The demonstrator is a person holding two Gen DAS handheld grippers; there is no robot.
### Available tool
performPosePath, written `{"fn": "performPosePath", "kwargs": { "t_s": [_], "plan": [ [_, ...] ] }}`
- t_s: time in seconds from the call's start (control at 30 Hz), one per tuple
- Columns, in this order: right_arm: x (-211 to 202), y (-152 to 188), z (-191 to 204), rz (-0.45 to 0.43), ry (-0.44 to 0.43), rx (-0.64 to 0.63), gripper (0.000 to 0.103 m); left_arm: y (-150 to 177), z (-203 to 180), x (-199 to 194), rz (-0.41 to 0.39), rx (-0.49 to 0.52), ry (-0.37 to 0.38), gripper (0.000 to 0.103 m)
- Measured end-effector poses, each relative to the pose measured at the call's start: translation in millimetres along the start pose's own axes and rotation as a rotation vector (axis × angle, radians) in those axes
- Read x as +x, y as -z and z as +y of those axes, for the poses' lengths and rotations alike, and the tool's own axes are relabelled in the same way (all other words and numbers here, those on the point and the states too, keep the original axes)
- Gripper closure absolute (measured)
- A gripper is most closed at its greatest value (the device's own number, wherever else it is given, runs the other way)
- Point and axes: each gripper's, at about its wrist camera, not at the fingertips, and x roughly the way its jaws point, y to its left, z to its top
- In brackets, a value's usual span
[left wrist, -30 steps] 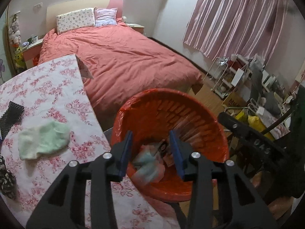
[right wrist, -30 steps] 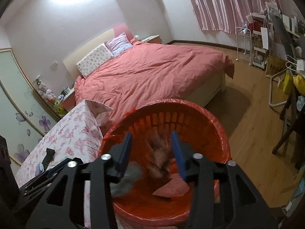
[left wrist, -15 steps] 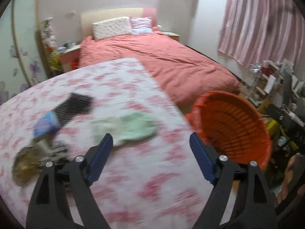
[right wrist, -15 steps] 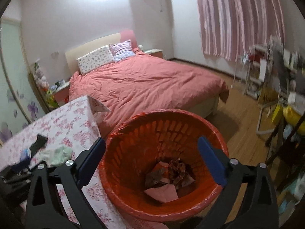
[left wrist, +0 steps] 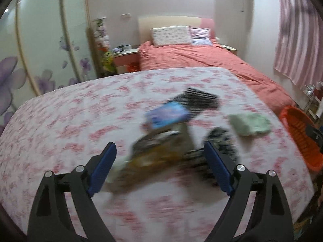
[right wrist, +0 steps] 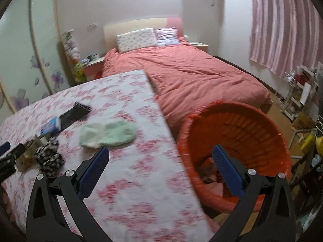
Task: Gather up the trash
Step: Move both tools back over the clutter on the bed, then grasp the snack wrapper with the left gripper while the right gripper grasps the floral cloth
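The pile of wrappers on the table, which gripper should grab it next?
Left, probably. The left gripper is open and pointed right at the wrappers, though that view is blurred. The right gripper is open over the table edge beside the orange basket.

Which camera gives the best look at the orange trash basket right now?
The right wrist view: the orange basket sits large beside the flowered table, its inside and some trash visible behind the open right gripper. The left wrist view shows only part of it at its right edge.
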Motion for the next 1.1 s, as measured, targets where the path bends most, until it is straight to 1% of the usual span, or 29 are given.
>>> {"fn": "performPosePath", "kwargs": {
  "t_s": [0.1, 0.17, 0.4, 0.53, 0.6, 0.63, 0.67, 0.7, 0.73, 0.8, 0.83, 0.87, 0.9, 0.93, 0.97, 1.1],
  "plan": [
    [2, 4, 20, 0.017, -0.017, -0.033, 0.002, 7, 27, 6, 0.024, -0.012, -0.022, 0.016],
    [5, 6, 32, 0.033, -0.038, -0.043, 0.002, 11, 35, 11, 0.037, -0.009, -0.025, 0.016],
    [8, 13, 59, 0.067, -0.084, -0.064, 0.002, 19, 31, 38, 0.088, 0.042, -0.028, 0.017],
    [8, 16, 67, 0.076, -0.093, -0.08, 0.002, 17, 24, 51, 0.11, 0.047, -0.02, 0.021],
    [9, 17, 70, 0.083, -0.1, -0.081, 0.002, 15, 22, 54, 0.112, 0.042, -0.019, 0.027],
    [10, 17, 72, 0.087, -0.104, -0.082, 0.002, 13, 21, 56, 0.117, 0.038, -0.013, 0.036],
    [10, 17, 74, 0.091, -0.108, -0.083, 0.002, 12, 20, 57, 0.127, 0.028, 0.003, 0.042],
    [12, 18, 76, 0.094, -0.111, -0.085, 0.002, 12, 20, 55, 0.128, 0.02, 0.007, 0.044],
    [12, 18, 78, 0.096, -0.115, -0.087, 0.002, 11, 20, 54, 0.126, 0.012, 0.014, 0.05],
    [13, 20, 81, 0.1, -0.12, -0.093, 0.002, 12, 20, 51, 0.125, 0.005, 0.026, 0.053],
    [14, 20, 82, 0.102, -0.123, -0.096, 0.002, 13, 22, 49, 0.122, 0.005, 0.029, 0.063],
    [14, 21, 85, 0.104, -0.129, -0.099, 0.002, 15, 24, 47, 0.12, 0.009, 0.01, 0.079],
    [14, 22, 85, 0.105, -0.131, -0.1, 0.002, 17, 27, 45, 0.12, 0.006, 0.005, 0.081],
    [14, 22, 87, 0.107, -0.135, -0.103, 0.002, 18, 34, 42, 0.116, -0.014, 0.022, 0.085],
    [14, 22, 90, 0.108, -0.138, -0.105, 0.002, 20, 42, 39, 0.115, -0.037, 0.025, 0.093],
    [16, 23, 98, 0.113, -0.161, -0.111, 0.002, 27, 74, 36, 0.132, -0.109, -0.025, 0.095]
  ]
}}
